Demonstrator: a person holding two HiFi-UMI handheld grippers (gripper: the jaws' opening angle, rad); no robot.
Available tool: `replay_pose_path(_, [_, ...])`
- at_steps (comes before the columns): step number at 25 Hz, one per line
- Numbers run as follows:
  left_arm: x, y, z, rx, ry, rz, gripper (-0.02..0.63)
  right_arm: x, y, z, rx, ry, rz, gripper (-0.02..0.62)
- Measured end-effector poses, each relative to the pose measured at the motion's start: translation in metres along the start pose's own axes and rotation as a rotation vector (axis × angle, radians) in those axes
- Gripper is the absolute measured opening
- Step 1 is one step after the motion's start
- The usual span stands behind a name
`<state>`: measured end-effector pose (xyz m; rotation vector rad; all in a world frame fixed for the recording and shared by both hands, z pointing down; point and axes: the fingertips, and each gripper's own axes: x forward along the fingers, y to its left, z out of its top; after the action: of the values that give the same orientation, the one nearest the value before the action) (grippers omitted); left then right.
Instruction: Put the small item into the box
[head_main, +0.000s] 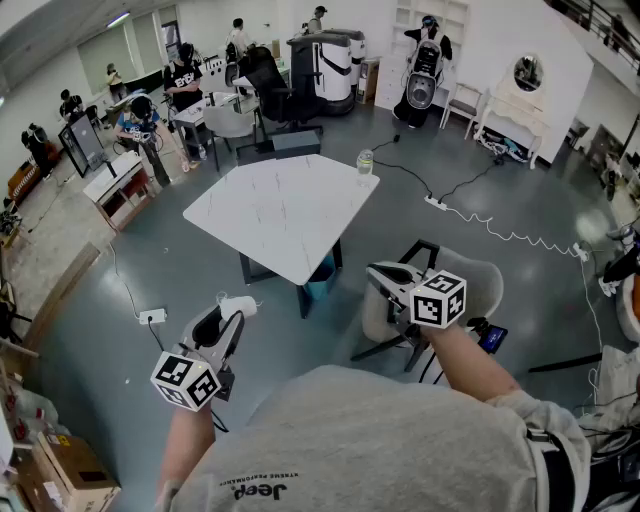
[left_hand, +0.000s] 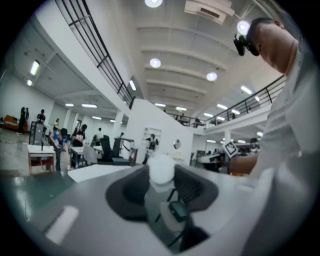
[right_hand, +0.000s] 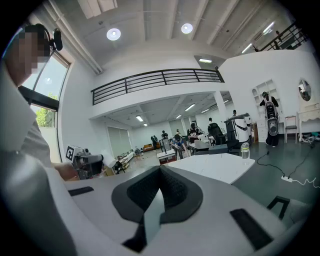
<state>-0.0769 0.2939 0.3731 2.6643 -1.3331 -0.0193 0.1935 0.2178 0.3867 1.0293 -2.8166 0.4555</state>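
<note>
While the left gripper (head_main: 230, 320) pinches the small white round-topped item (left_hand: 161, 169) and the right gripper (head_main: 390, 277) shows jaws pressed together, empty, the carrying step seems under way; next calls for finding the box, which no view shows.

Entry one: brand word "Jeep" (head_main: 262, 490), dark print on my grey shirt (head_main: 390, 430), standing upside down near the bottom edge of the head view. Entry two: line of smaller print (head_main: 258, 478) just above it on the same shirt, too fine for me to read with certainty. Entry three: white print on a distant person's black T-shirt (head_main: 184, 78), illegible.
</note>
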Motion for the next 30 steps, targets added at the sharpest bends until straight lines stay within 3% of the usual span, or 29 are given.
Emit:
replay_pose_path(17, [0.033,-0.035,-0.001,0.017,0.014,0.001,0.156,-0.028,-0.028,0.002,0.019,-0.023,0.029,0.008])
replay_pose_path(30, [0.089,-0.092,0.004,0.026,0.02,-0.008,0.156,-0.081,-0.07,-0.001,0.024,-0.026,0.083,0.008])
